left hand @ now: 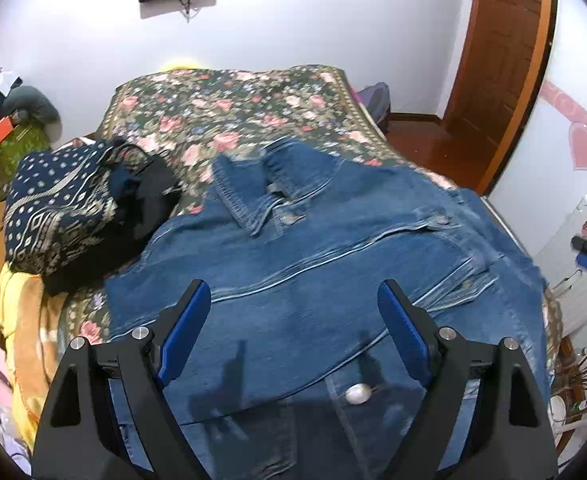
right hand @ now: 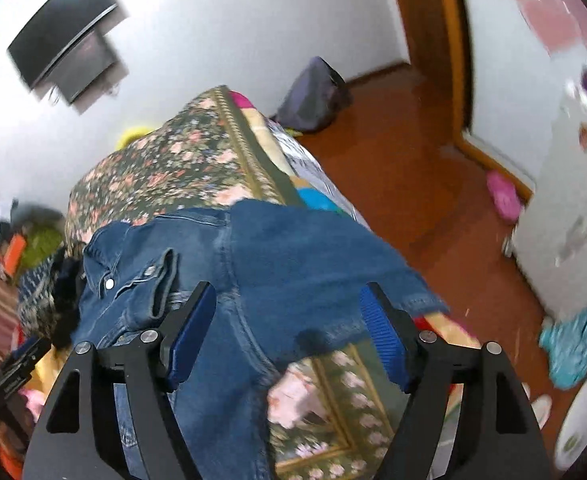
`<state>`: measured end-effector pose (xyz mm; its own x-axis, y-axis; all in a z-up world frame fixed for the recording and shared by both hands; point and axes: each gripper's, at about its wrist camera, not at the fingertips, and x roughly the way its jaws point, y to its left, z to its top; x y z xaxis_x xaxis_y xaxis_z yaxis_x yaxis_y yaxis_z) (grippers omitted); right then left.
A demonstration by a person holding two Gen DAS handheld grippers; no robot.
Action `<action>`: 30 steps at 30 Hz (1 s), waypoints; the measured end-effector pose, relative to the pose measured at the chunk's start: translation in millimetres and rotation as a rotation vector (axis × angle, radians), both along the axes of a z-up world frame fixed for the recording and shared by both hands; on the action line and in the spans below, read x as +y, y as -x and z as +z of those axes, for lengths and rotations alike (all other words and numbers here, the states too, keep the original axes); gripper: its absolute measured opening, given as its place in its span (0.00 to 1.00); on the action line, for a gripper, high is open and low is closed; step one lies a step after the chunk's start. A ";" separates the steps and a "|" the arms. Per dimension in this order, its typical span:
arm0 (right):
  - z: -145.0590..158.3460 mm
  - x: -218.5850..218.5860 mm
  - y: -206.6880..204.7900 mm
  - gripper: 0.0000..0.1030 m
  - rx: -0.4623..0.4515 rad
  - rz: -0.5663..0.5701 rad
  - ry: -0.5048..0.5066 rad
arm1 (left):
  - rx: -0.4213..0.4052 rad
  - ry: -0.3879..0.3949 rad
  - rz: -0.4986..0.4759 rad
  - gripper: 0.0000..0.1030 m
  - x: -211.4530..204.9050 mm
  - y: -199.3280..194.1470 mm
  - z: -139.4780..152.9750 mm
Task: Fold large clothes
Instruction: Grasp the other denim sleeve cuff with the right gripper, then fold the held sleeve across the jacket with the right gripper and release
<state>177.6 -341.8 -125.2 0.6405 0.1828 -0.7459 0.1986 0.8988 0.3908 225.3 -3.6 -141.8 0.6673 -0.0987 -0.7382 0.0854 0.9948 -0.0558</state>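
— Both pairs of jaws are standing spread wide, gripping nothing: the left gripper (left hand: 293,292) is hovering over the denim jacket (left hand: 313,264), the right gripper (right hand: 289,296) over its hem.

— And where is the jacket lying?

— It is lying spread across the floral bedspread (left hand: 229,112), collar (left hand: 249,200) pointing toward the far wall, just right of a patterned navy bundle (left hand: 57,208). A wooden door (left hand: 501,60) is standing farther right.

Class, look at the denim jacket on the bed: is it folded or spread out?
Mostly spread out. The denim jacket lies open across the floral bedspread, collar and chest pockets showing; one sleeve reaches toward the bed's edge. No neat fold is visible.
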 end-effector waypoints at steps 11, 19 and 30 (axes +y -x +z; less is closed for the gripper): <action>-79.4 -43.1 -14.8 0.69 0.142 -0.076 -0.330 | 0.052 0.002 -0.028 0.83 -28.3 -8.7 -15.8; -101.1 -56.5 -48.3 0.67 0.162 -0.150 -0.278 | 0.072 0.011 0.019 0.83 -18.9 -9.7 -25.5; -42.4 -52.6 -54.3 0.12 0.051 -0.195 -0.123 | 0.035 -0.027 0.021 0.83 -7.6 1.8 -20.4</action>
